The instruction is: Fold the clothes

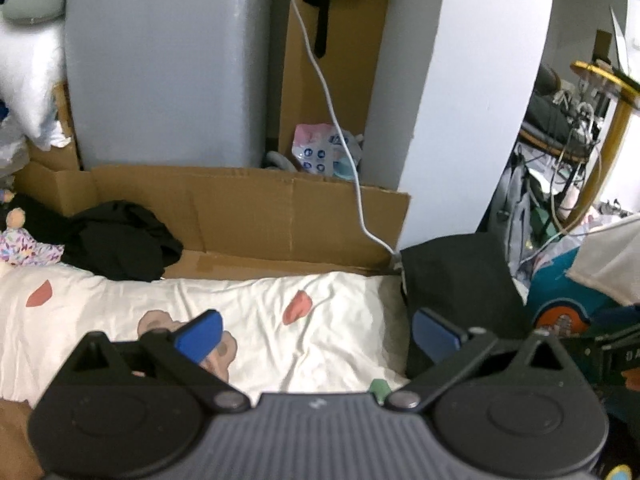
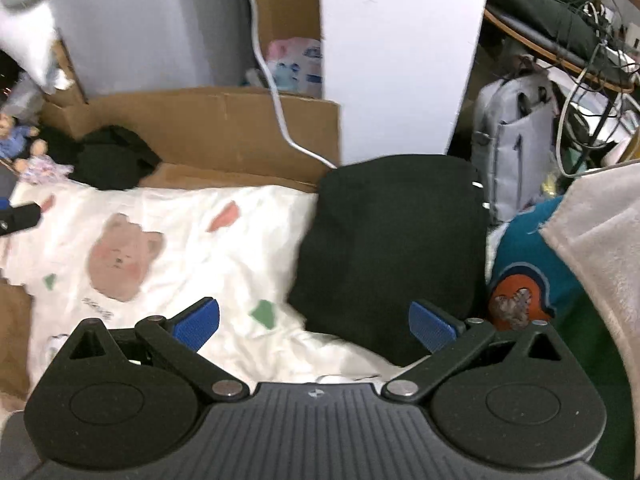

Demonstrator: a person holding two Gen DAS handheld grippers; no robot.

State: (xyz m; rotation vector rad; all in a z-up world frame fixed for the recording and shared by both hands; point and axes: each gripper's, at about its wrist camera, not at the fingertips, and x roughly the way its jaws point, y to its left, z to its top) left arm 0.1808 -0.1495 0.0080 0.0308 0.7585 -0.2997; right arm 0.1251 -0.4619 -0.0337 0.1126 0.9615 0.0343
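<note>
Cluttered bedding point(image 2: 188, 248) carries a folded black garment point(image 2: 392, 248) at its right edge, both claws point(image 1: 316, 336) point(image 2: 314, 320) gaping empty above; a careless reach could snag the cable point(image 2: 276, 104) or rumple the fold.

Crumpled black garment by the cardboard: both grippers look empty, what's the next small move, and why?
Probably send the left gripper toward the crumpled black garment at the far left of the white bear-print sheet. Both it and the right gripper stand open and hold nothing, the folded black garment already lies flat at the sheet's right edge, and the crumpled one looks unfolded.
</note>
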